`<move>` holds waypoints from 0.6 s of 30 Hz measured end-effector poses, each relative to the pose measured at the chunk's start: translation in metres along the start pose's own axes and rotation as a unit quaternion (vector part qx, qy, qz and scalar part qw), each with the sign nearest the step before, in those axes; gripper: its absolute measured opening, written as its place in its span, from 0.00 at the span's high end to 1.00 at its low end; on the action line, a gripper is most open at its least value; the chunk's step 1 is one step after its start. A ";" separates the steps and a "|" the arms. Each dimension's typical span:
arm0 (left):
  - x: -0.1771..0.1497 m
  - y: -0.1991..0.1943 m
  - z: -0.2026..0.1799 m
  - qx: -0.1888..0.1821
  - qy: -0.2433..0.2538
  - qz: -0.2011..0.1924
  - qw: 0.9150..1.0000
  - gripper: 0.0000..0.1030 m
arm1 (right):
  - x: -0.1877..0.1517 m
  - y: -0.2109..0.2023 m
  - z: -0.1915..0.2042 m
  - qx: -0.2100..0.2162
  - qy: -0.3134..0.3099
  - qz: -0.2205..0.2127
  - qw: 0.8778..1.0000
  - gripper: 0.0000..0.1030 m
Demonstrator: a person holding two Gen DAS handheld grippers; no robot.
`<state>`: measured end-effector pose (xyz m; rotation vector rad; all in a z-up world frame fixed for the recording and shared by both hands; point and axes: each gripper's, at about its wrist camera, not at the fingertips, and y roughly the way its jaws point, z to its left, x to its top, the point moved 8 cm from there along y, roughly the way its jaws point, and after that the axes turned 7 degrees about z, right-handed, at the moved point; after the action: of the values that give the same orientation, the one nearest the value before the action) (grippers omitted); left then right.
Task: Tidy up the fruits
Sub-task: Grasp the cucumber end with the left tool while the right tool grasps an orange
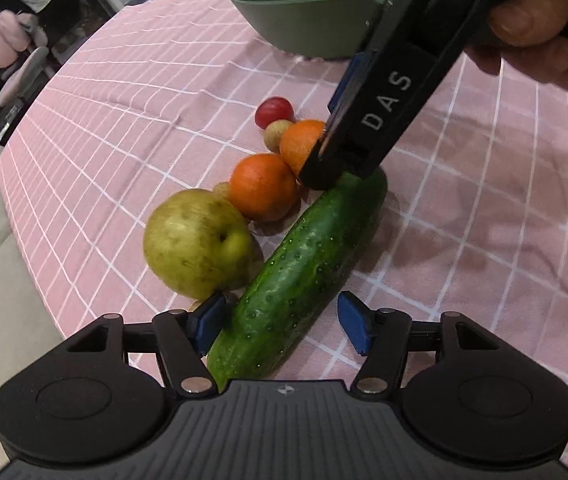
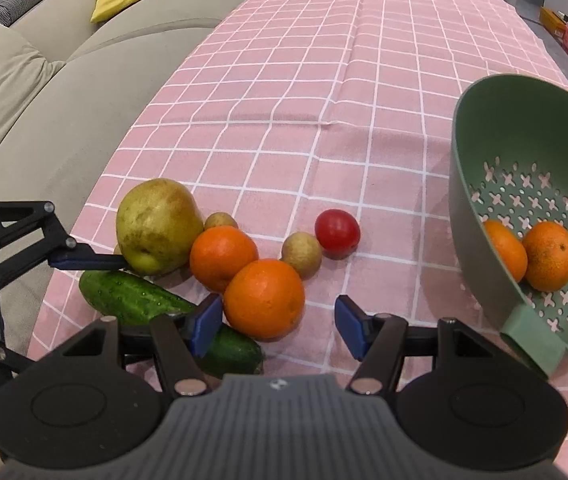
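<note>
We see a pink checked tablecloth (image 2: pixel 304 92) strewn with fruit. Our left gripper (image 1: pixel 279 322) straddles the near end of a cucumber (image 1: pixel 304 264), jaws half open, blue pads clear of its skin. Our right gripper (image 2: pixel 277 326) hangs half open around a large orange (image 2: pixel 263 298), gripping nothing we can see. A pear (image 2: pixel 155 224), a second orange (image 2: pixel 221 258) and a red fruit (image 2: pixel 338 232) lie beside them. Two more oranges (image 2: pixel 548 256) sit in the green colander (image 2: pixel 480 128) to the right.
</note>
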<state>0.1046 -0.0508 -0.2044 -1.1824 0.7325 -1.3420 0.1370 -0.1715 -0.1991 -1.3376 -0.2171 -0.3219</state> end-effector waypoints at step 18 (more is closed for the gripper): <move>-0.015 -0.029 -0.011 0.013 -0.054 -0.001 0.998 0.66 | -0.003 -0.002 0.004 0.013 -0.004 0.006 1.000 0.60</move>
<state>0.0829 -0.0341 -0.1841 -1.2255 0.6357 -1.2753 0.1339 -0.1680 -0.1975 -1.3145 -0.2186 -0.3023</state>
